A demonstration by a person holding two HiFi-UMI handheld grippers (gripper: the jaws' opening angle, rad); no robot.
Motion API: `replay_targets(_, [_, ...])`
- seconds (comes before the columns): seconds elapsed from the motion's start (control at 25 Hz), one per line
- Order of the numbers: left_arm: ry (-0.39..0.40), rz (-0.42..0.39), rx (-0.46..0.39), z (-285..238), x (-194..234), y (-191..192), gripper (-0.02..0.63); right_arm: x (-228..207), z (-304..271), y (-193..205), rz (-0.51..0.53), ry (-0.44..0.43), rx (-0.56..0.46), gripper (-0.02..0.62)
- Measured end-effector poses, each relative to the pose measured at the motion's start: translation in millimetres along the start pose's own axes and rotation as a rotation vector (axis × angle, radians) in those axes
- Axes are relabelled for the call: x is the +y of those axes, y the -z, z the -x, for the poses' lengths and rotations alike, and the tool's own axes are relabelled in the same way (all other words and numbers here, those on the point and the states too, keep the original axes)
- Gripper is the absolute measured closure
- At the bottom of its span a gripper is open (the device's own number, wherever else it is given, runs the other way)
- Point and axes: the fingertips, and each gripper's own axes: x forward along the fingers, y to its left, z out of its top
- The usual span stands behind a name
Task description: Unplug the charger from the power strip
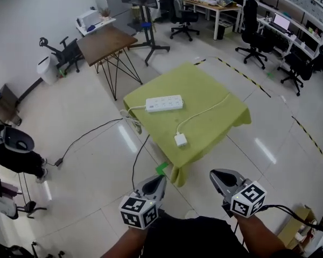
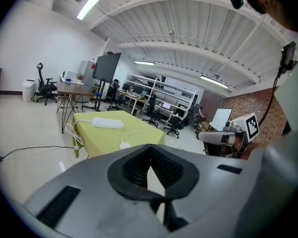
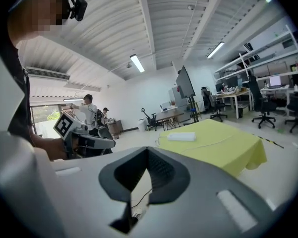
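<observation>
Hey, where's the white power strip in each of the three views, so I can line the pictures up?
Head view: the power strip lies near the picture's centre, on the table's far half.
Left gripper view: power strip left of centre, small, on the tabletop.
Right gripper view: power strip slightly right of centre, above the tool.
Shared landmark: the yellow-green tablecloth under it.

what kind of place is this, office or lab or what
Probably an open-plan office or lab workspace: desks with computers line the far side, with rolling office chairs beside them, and striped floor tape runs past a green-clothed table.
</observation>
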Motion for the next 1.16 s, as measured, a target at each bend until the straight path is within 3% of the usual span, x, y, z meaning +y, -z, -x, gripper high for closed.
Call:
replay_targets(0.16, [-0.022, -0.020, 0.016, 13, -23, 9, 0.600, -8, 19, 9, -0.003, -0.012, 0.008, 0.595])
replay_targets(0.44, [-0.075, -0.009, -0.017, 11, -22, -2, 0.600, -8, 31, 13, -0.001, -0.032, -0.010, 0.595])
replay_targets(0.72, [-0.046, -0.020, -0.026, -1, -42, -3, 0.600, -8, 44, 10, 0.019, -0.027, -0.010, 0.595])
replay_targets(1.16, [-0.050, -0.018, -0.020, -6, -35, -11, 0.600, -12, 39, 10, 0.012, -0.025, -0.001, 0.595])
